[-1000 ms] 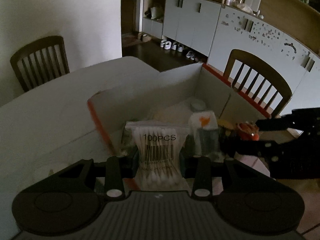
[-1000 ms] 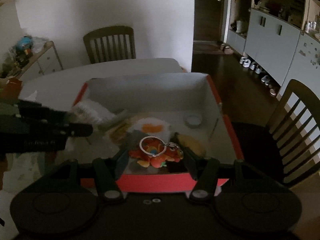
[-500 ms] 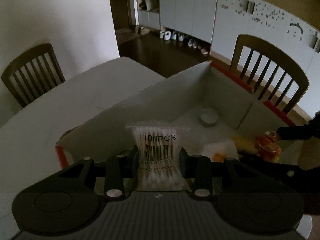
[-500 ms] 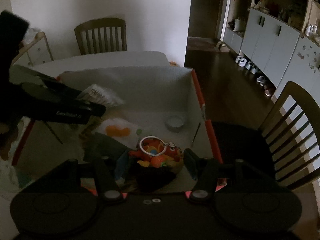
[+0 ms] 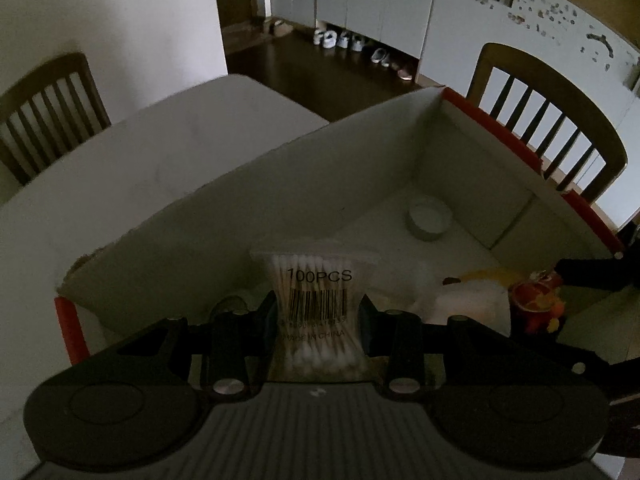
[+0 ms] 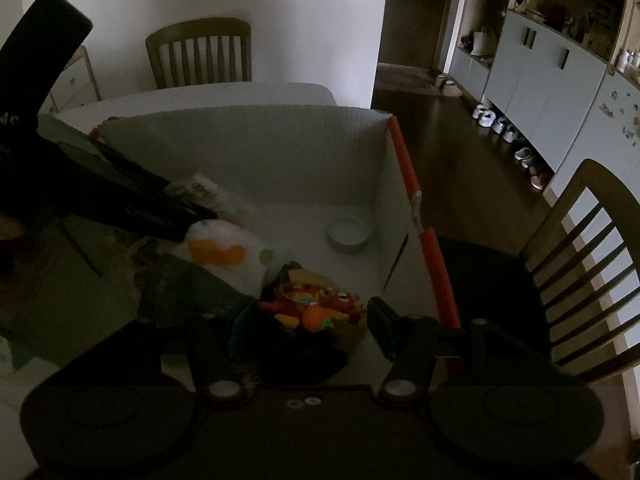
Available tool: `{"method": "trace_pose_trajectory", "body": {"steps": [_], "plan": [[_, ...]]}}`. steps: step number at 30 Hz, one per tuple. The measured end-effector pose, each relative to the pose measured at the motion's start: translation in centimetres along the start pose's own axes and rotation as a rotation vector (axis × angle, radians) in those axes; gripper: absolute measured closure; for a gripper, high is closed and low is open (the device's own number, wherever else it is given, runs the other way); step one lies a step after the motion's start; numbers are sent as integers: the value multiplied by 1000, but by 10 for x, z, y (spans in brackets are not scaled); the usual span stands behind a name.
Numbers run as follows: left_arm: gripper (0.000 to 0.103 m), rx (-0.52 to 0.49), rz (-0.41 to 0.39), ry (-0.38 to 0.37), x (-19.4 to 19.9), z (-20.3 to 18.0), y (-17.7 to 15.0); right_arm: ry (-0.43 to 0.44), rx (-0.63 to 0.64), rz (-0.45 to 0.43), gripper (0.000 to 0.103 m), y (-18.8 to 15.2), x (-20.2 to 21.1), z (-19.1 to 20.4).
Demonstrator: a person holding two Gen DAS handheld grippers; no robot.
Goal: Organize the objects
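**Claws over the open box, each with a load**

Tabletop (image 5: 168, 152), white with a rounded corner, carries a large white cardboard box with red-orange edges (image 5: 400, 152); both views look down into it. Two brown slatted wooden chairs stand by the tabletop, one at its far side (image 6: 200, 54) and one beside the box's right wall (image 6: 592, 256). Grey cabinets (image 6: 548, 68) line the dark floor, with a row of shoes at their foot.

Inside the box, a soft white pouch with an orange patch (image 6: 224, 252) lies near the middle, next to darker items too dim to name. A small round white tin (image 6: 347, 234) sits alone in the far right corner of the box floor.

The left claw (image 5: 318, 310) is closed narrowly on a clear plastic bag of white cotton swabs printed "100PCS" with a barcode (image 5: 316, 304); its pads press the bag's sides, and the bag stands upright above the near left part of the box. In the right wrist view this claw reaches in from the left over the box.

The right claw (image 6: 306, 318) stands moderately wide around a small red and orange crab-like toy on a metal key ring (image 6: 312, 310), held over the box's near right part; whether it rests on anything cannot be told.
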State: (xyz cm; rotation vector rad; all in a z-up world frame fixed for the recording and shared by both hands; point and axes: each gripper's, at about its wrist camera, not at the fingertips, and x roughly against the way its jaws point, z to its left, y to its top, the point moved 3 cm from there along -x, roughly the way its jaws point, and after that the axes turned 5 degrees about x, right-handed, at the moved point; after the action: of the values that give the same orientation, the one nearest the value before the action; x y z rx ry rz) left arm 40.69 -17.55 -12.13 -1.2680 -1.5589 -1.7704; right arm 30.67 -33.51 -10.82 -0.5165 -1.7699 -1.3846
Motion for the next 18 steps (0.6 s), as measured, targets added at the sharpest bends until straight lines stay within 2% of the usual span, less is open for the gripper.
{"method": "trace_pose_trajectory", "body": {"steps": [4, 9, 18], "plan": [[61, 23, 19, -20, -2, 3, -1, -3, -6, -5, 42, 0, 0, -1], [36, 25, -19, -29, 7, 4, 0, 2, -9, -8, 42, 3, 2, -1], [35, 30, -54, -13, 23, 5, -6, 1, 7, -27, 37, 4, 14, 3]]}}
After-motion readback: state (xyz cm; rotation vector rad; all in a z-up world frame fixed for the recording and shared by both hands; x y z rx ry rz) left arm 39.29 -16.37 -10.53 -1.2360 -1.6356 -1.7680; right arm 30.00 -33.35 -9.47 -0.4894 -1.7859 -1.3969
